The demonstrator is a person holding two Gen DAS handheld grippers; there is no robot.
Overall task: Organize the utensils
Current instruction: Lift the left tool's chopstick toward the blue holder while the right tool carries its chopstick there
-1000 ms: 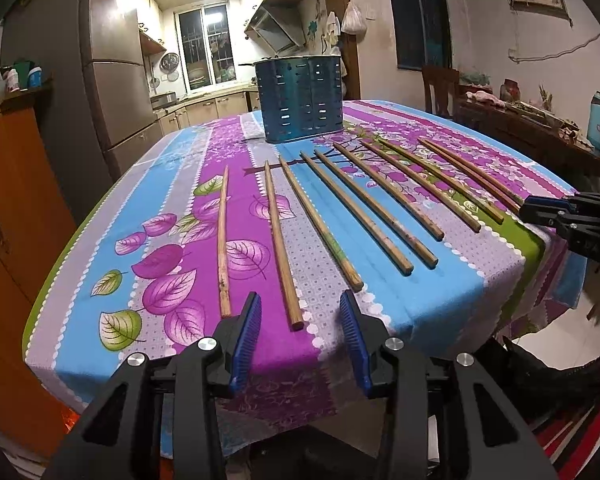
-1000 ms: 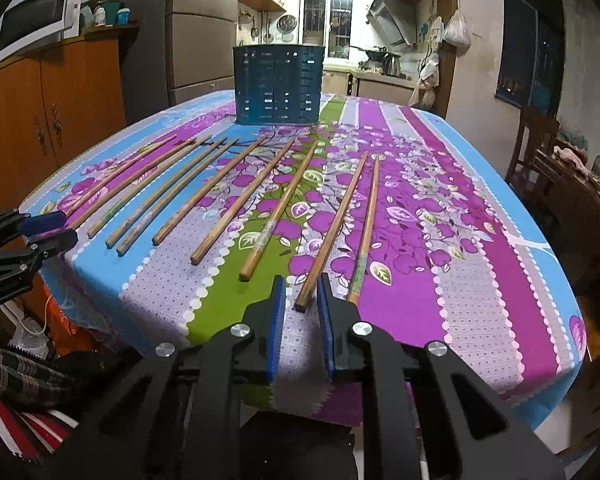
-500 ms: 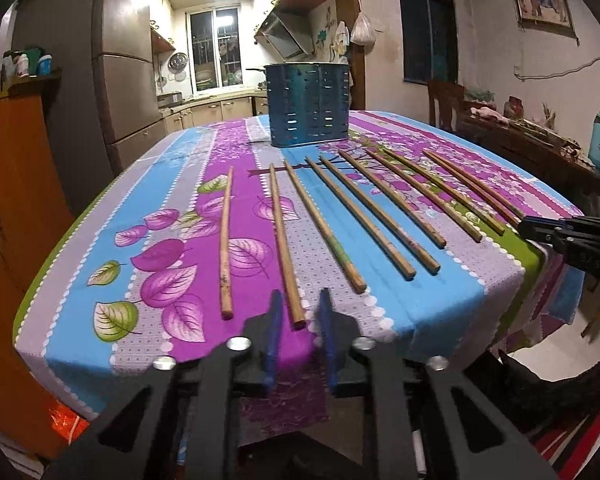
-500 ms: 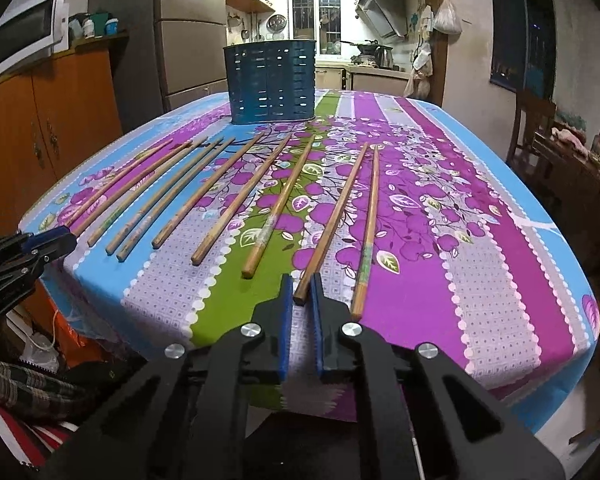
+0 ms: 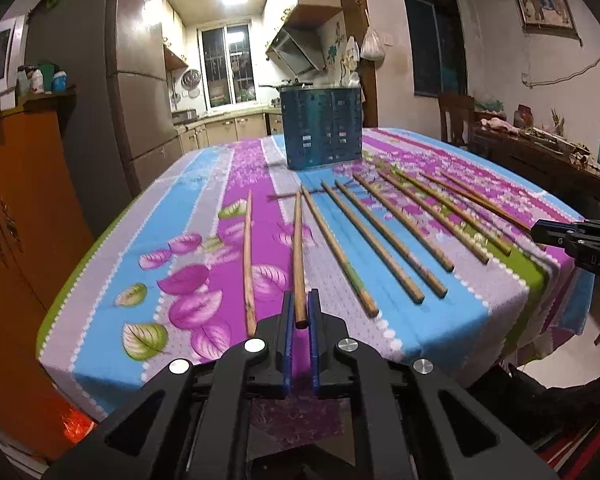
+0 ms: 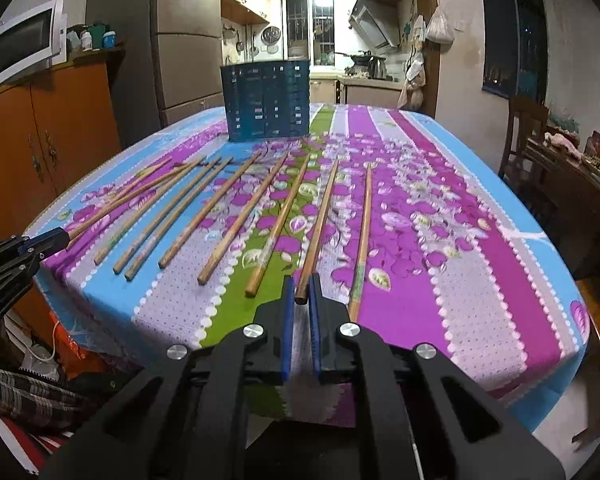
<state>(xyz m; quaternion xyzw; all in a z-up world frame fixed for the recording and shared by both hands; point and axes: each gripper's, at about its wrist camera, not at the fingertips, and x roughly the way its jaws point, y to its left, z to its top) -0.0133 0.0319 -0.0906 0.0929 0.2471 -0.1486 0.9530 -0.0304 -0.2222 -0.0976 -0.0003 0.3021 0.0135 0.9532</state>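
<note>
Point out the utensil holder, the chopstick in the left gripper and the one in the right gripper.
Holder (image 5: 320, 136): left wrist view, front wall.
Left chopstick (image 5: 298, 256): left wrist view, mid shaft.
Right chopstick (image 6: 318, 232): right wrist view, mid shaft.

Both tools are matte black plastic. The left gripper (image 5: 300, 312) has two flat blue pads (image 5: 286, 340) and four round silver screws (image 5: 254, 345) behind them. The right gripper (image 6: 300, 292) looks the same: blue pads (image 6: 287, 328), four silver screws (image 6: 347, 329).
</note>
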